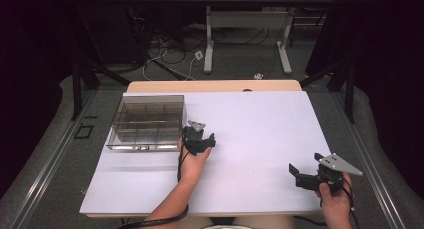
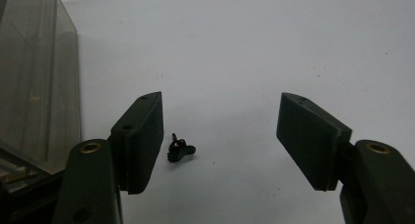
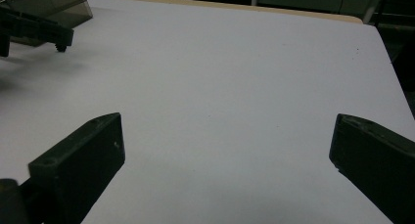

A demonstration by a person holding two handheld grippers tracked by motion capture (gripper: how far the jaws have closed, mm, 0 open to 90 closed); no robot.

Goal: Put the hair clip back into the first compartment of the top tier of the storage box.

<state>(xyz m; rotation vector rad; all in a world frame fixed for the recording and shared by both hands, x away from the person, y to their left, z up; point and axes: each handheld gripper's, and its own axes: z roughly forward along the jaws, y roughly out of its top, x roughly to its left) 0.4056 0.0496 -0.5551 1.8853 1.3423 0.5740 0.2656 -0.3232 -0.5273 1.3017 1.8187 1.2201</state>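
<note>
A tiny black toothed part [image 2: 180, 149] lies on the white table sheet [image 1: 250, 129], just inside the left jaw of my left gripper [image 2: 220, 119]. That gripper stands open over the sheet, close beside the right wall of a smoke-tinted compartment box [image 1: 147, 121]. In the high view the left gripper [image 1: 200, 137] sits near the box's front right corner. My right gripper [image 1: 305, 163] hovers open at the table's front right, angled toward the box. Nothing lies between the wide-apart jaws of my right gripper [image 3: 227, 136].
The box [image 2: 34, 77] has several inner compartments and stands at the back left of the sheet. The left gripper [image 3: 34, 31] and the box [image 3: 58, 1] appear far off in the right gripper view. The wooden table edge [image 1: 215, 85] runs along the back.
</note>
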